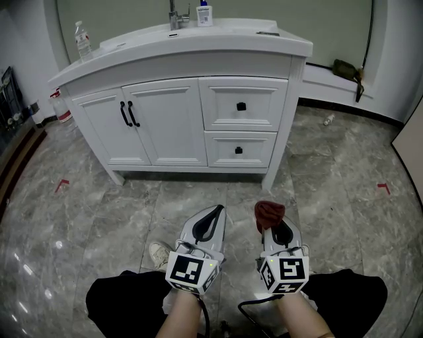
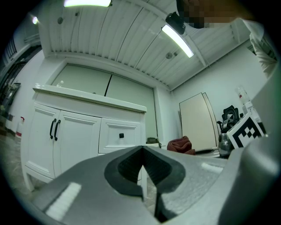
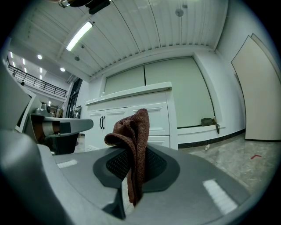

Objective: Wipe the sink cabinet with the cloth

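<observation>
Pinching cloth [image 3: 132, 130] in right gripper [image 1: 271, 223] jaws, wad poking up past tips; left gripper [image 1: 217, 212] jaws together on nothing. Facing sink cabinet [image 1: 168, 125] — dead ahead across floor [image 1: 334, 191], well apart, drawers [image 1: 242, 123] nearest right gripper.

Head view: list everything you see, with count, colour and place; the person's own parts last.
sink cabinet: one, white, against the wall
faucet: one, silver, on the cabinet top
small bottle: one, white with blue label, beside the faucet
water bottle: one, clear, cabinet top's left end
second bottle: one, clear, floor left of cabinet
tape marks: two, red, on the floor
bag: one, dark, ledge at right
cloth: one, dark red, held by right gripper
left gripper: one, grey, fingers shut, empty
right gripper: one, grey, shut on cloth
shoe: one, white, beside left gripper
</observation>
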`<state>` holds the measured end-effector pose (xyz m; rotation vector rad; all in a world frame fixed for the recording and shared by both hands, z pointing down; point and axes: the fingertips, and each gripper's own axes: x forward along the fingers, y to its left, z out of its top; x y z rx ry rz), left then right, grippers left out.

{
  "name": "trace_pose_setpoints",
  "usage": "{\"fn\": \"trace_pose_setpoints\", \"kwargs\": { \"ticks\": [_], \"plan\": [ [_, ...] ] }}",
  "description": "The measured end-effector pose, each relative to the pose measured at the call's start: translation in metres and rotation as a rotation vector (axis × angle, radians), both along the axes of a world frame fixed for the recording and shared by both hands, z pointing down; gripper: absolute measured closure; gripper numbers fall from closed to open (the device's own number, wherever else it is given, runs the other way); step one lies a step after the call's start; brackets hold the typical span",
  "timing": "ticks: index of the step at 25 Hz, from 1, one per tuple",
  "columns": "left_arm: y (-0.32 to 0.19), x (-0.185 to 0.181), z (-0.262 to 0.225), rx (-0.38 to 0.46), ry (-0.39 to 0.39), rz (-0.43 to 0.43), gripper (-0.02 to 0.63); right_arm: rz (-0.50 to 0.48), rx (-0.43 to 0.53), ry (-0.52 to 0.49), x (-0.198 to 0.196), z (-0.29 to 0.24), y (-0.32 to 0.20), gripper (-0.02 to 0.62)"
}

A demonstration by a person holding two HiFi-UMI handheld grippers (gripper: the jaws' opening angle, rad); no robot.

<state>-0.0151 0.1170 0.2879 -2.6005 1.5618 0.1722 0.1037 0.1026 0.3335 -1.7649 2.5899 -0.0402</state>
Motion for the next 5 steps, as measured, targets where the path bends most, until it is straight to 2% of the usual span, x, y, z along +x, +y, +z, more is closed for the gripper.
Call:
{"fn": "trace_pose_setpoints", "kwargs": {
  "ticks": [5],
  "plan": [
    [-0.001,-0.002,0.0001,-0.008,0.002,-0.007,0.606,-0.001,-0.001,-0.001,-0.001,0.0005,-0.001,0.518]
  ]
}}
